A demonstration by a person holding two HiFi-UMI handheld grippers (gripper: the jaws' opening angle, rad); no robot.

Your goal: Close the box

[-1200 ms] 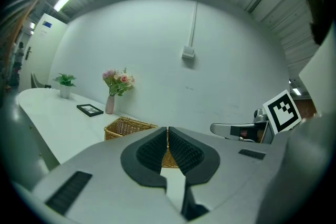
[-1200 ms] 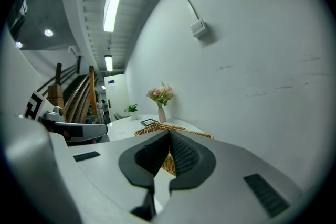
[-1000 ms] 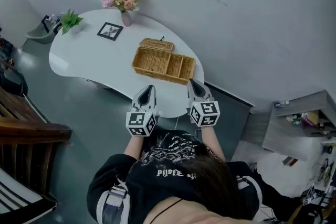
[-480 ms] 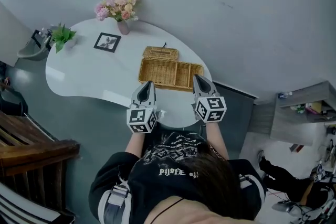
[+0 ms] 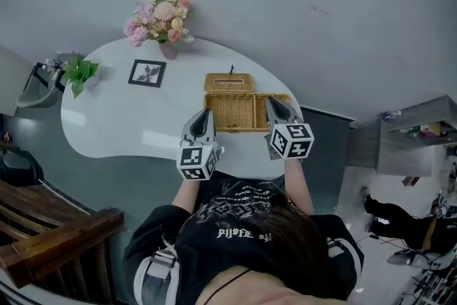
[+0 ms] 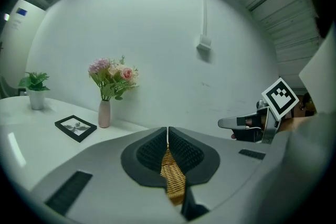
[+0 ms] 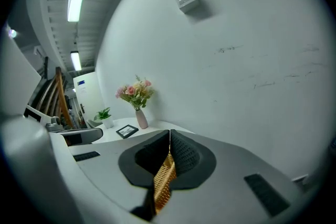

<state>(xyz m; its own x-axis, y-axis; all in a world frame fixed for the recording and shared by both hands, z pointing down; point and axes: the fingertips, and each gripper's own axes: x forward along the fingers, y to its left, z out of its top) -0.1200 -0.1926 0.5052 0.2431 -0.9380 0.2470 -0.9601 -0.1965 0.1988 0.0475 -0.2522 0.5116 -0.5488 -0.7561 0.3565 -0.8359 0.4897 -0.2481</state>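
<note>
An open wicker box [image 5: 243, 111] stands on the white table [image 5: 107, 118], near its front right edge, with its lid [image 5: 228, 82] raised at the far side. My left gripper [image 5: 203, 113] hovers at the box's near left corner, jaws shut and empty. My right gripper [image 5: 273, 102] hovers over the box's right end, also shut with nothing held. In the left gripper view the left gripper [image 6: 167, 131] shows wicker [image 6: 173, 178] below its closed jaws. The right gripper [image 7: 169, 136] shows wicker [image 7: 164, 181] likewise.
A vase of flowers [image 5: 158, 18], a small picture frame [image 5: 147, 73] and a potted plant [image 5: 77, 71] stand on the table's far left. The wall rises close behind the box. A wooden chair [image 5: 50, 239] is at lower left, a shelf [image 5: 414, 146] at right.
Both grippers have come forward to the box: they were short of its near edge and now reach its near corners. The view has swung, so the table sits squarer.
</note>
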